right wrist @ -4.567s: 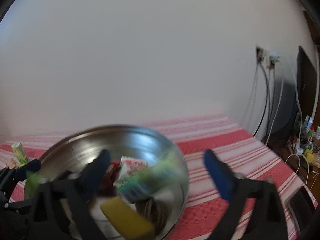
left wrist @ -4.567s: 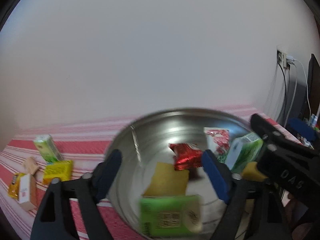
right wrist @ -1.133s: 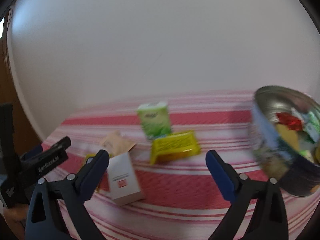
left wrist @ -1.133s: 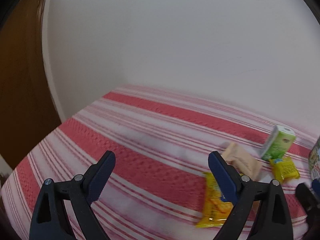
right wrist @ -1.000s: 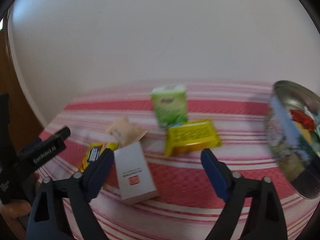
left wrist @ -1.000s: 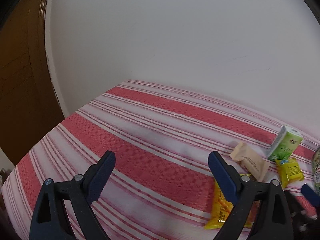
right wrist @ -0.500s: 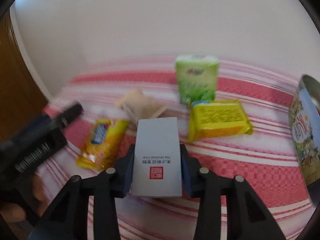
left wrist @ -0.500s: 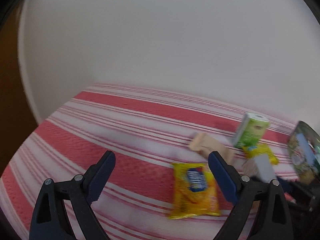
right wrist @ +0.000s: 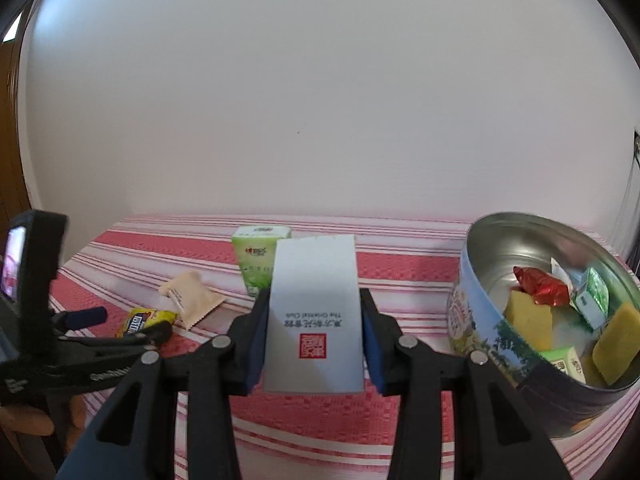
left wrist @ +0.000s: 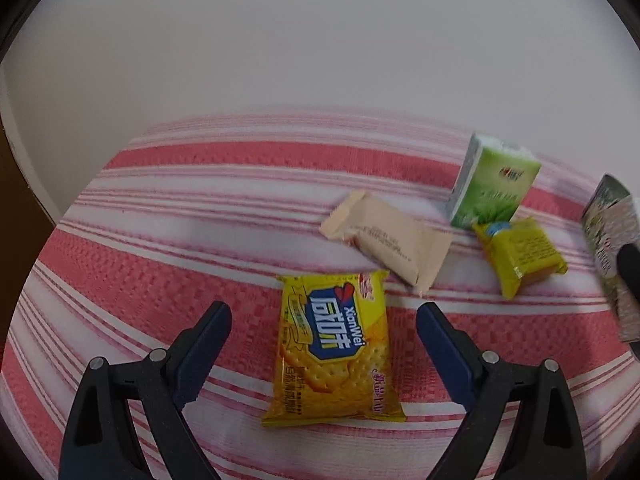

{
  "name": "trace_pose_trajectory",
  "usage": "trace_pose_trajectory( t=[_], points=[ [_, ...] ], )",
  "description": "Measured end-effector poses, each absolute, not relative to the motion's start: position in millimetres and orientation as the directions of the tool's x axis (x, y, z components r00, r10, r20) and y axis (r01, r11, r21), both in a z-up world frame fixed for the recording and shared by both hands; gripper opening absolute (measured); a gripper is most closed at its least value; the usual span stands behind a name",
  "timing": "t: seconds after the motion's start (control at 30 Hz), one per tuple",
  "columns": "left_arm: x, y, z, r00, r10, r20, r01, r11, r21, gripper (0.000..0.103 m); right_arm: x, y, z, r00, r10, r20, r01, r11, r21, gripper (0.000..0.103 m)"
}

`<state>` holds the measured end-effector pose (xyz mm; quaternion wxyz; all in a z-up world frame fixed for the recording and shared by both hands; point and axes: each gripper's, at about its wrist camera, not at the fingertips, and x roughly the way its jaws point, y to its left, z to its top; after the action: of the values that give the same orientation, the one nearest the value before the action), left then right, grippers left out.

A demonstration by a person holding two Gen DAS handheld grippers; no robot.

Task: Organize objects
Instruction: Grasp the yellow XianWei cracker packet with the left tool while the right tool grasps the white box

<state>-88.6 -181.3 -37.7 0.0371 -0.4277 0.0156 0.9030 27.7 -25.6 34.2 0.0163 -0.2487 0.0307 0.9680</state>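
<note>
Snack packets [left wrist: 334,344] on striped cloth [left wrist: 160,248]

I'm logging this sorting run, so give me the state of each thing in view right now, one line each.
White box: clamped in the right gripper, lifted off the cloth.
Left gripper: open, straddling the cracker packet.
Cracker packet: flat on the cloth, not gripped.
Beige packet: lying flat.
Green carton: standing upright.
Small yellow packet: lying on the cloth.
Tin: open, several snacks inside.
</note>
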Motion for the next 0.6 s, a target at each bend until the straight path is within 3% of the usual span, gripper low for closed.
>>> trace_pose_trajectory(
  t=[0.17, 0.3, 0.6],
  points=[
    [-93, -180, -43, -0.608, 0.047, -0.793, -0.065, -0.998, -0.009, 0.093, 21, -32, 30, -0.872, 0.005, -0.49, -0.033, -0.998, 0.048, 0.041],
    [-96, -182, -45, -0.597, 0.033, -0.801, -0.044, -0.999, -0.008, 0.101, 20, -45, 25, -0.874, 0.001, -0.486, -0.026, -0.999, 0.044, 0.041],
    [-92, -183, -44, -0.6, 0.033, -0.8, -0.046, -0.999, -0.007, 0.099, 24, -44, 26, -0.877, -0.011, -0.481, -0.025, -0.997, 0.069, 0.041]
  ],
)
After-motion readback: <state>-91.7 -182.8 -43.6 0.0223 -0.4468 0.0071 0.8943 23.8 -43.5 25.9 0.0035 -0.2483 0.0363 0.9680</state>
